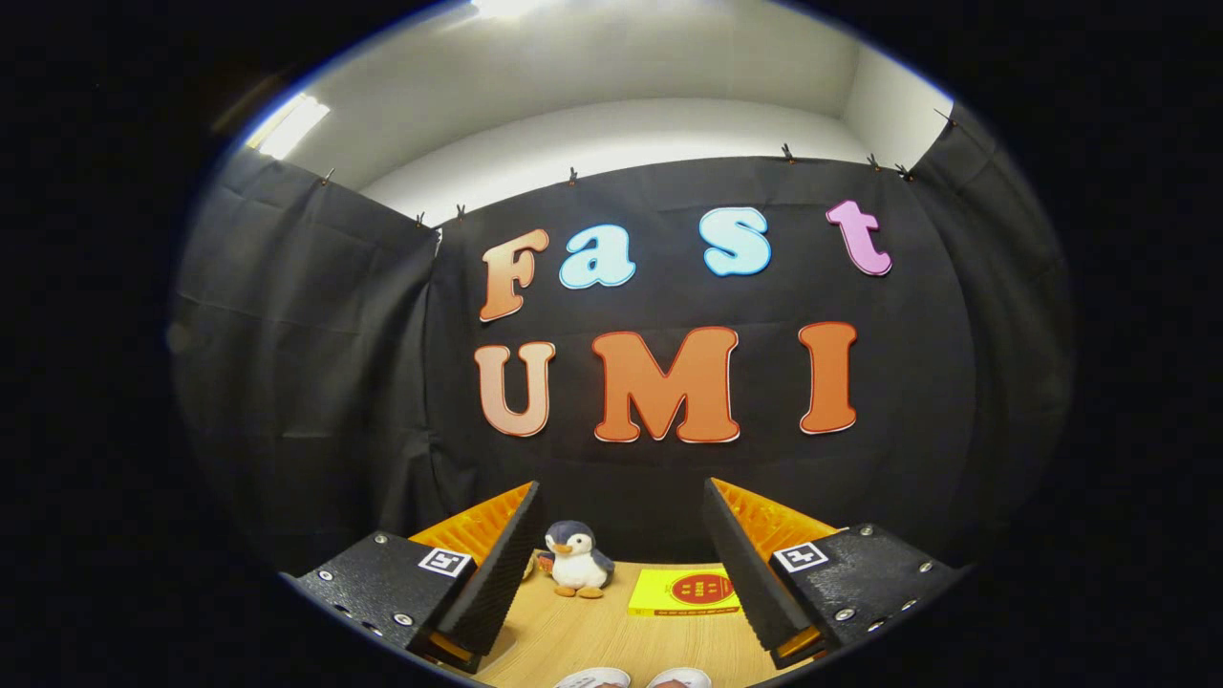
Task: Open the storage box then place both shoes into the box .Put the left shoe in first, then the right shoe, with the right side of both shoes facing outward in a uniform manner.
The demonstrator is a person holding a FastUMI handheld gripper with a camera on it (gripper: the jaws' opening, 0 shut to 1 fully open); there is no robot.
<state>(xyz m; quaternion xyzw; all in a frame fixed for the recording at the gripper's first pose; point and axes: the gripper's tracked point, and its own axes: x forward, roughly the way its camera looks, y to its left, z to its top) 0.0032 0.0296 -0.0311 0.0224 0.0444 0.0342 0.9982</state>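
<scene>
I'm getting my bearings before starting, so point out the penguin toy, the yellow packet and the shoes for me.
penguin toy (576, 564): gripper view, on its white belly.
yellow packet (686, 591): gripper view, on its top face.
shoes (592, 679): gripper view, on the toe of one of two white tips.
gripper (621, 573): gripper view, midway between its open fingers.

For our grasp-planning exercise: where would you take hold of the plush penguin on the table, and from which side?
Grip the penguin across its soft body, coming straight ahead: it stands upright beyond the open fingers, facing them, and looks narrow enough to pinch from both flanks.
</scene>
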